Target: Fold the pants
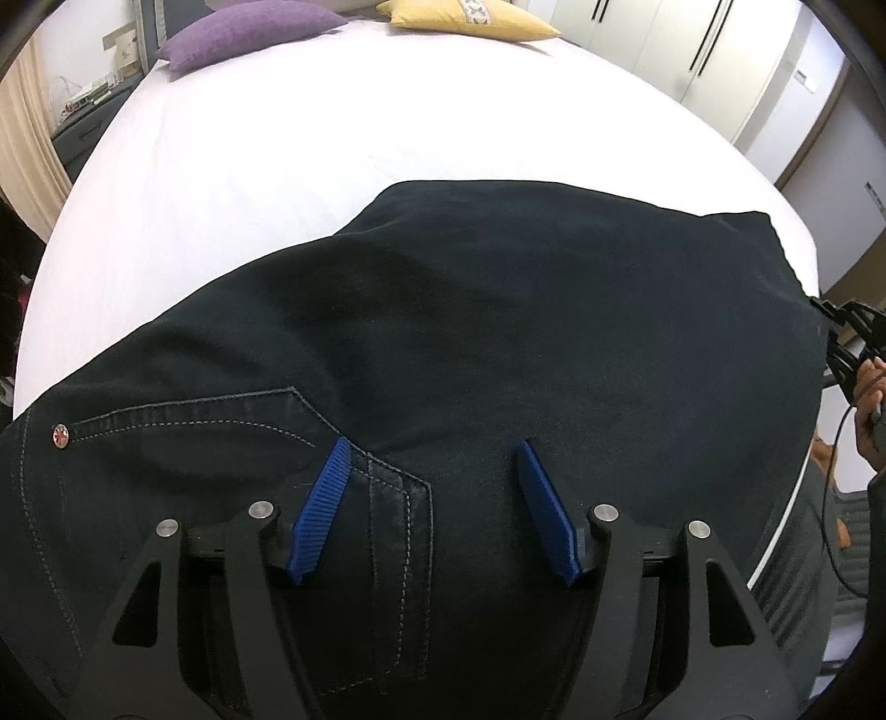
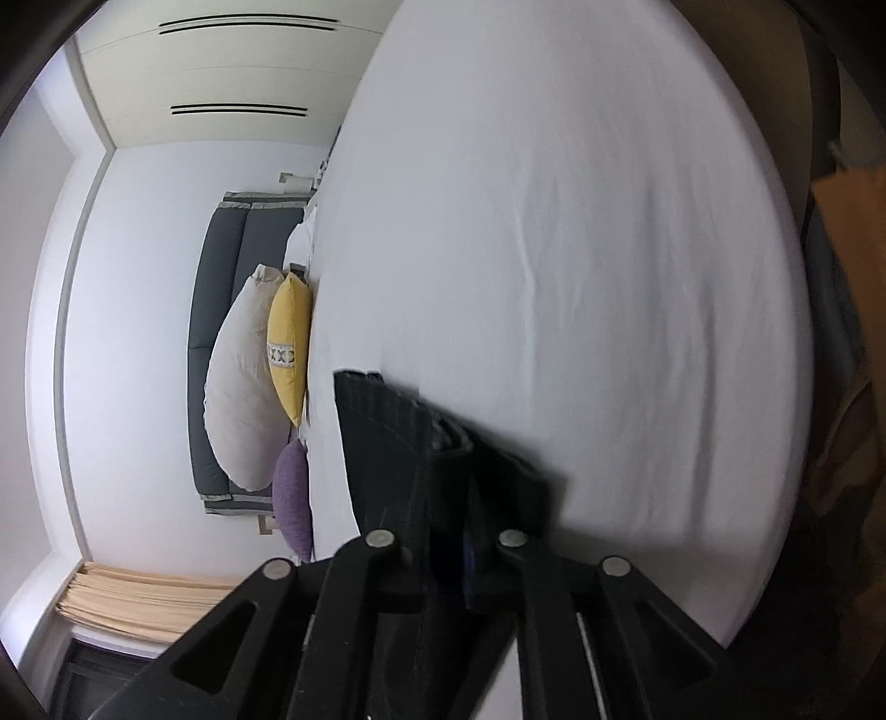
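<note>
Left wrist view, nearest: left gripper (image 1: 434,448), blue fingers (image 1: 321,509) spread wide, nothing between them, poised over the waist end of the pants (image 1: 470,332).

Pants: dark navy denim, lying across the near part of the white bed (image 1: 249,166); pale stitching, a pocket seam and one small metal rivet (image 1: 60,435) show. The far end reaches the bed's right edge, where the other tool appears.

Farther: purple pillow (image 1: 249,30), yellow pillow (image 1: 470,16), white wardrobe (image 1: 692,50).

Right wrist view only, camera rolled sideways: right gripper (image 2: 448,554) clamped on layered hems of the pants (image 2: 387,443). Beyond: bare sheet, a large grey pillow (image 2: 238,387), dark headboard (image 2: 216,277), beige curtain (image 2: 138,601).
</note>
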